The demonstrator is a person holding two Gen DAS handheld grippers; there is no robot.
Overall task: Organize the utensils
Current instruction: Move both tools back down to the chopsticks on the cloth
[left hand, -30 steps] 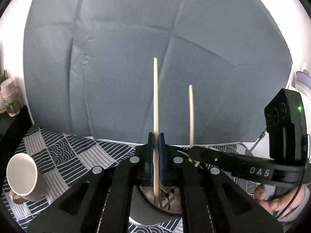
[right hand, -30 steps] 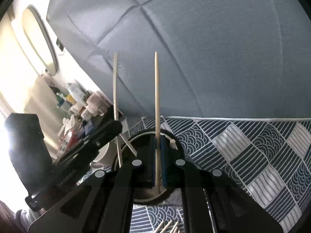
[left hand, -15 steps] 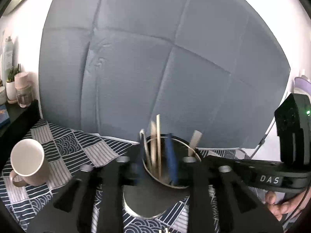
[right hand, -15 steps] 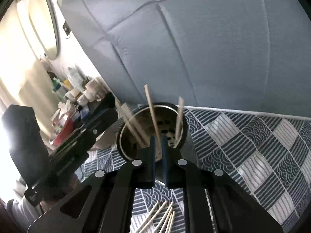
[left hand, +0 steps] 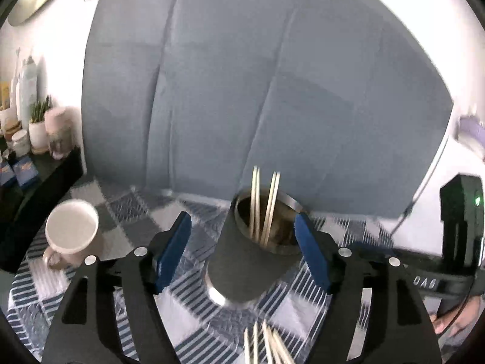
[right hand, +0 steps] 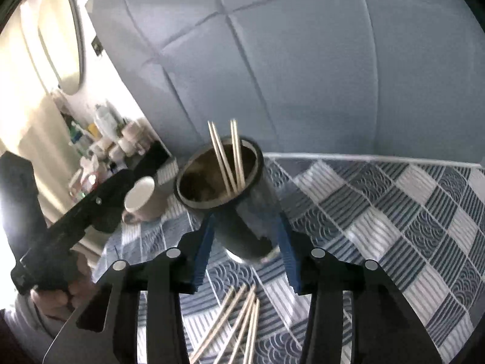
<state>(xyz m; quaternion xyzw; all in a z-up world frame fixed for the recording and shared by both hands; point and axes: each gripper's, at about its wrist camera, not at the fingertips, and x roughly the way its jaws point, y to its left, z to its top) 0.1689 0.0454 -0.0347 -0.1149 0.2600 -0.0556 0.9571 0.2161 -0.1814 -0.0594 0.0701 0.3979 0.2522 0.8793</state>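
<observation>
Left wrist view: the left tool (left hand: 242, 236) has its blue pads (left hand: 174, 251) spread wide and still opening, with nothing pressed between them. The dark holder cup (left hand: 242, 267) stands between the pads in the picture but farther off, touching neither. Four chopsticks (left hand: 263, 206) stand in the cup, leaning toward its 12 o'clock rim. More loose chopsticks (left hand: 266, 345) lie on the patterned cloth (left hand: 121, 233) at 6 o'clock of the cup. A white mug (left hand: 71, 233) sits at the cup's 9 o'clock, well apart. The other tool's black body (left hand: 457, 233) shows at 3 o'clock, with a hand (left hand: 454, 324) below it.

Right wrist view: the right tool (right hand: 245, 245) is part open and opening, its blue pads (right hand: 204, 248) flanking the lower cup (right hand: 230, 200) in the picture; whether they touch its wall cannot be told through the blur. The standing chopsticks (right hand: 230, 157) lean against the cup's far rim at 1 o'clock. The loose chopsticks (right hand: 236, 321) lie fanned on the cloth (right hand: 394, 212) at 6 o'clock, between the tool's arms. The mug (right hand: 142, 200) sits at the cup's 9 o'clock, just beside it. The left tool's body (right hand: 69, 227) crosses at 8 o'clock, gripped by a hand (right hand: 60, 297).
</observation>
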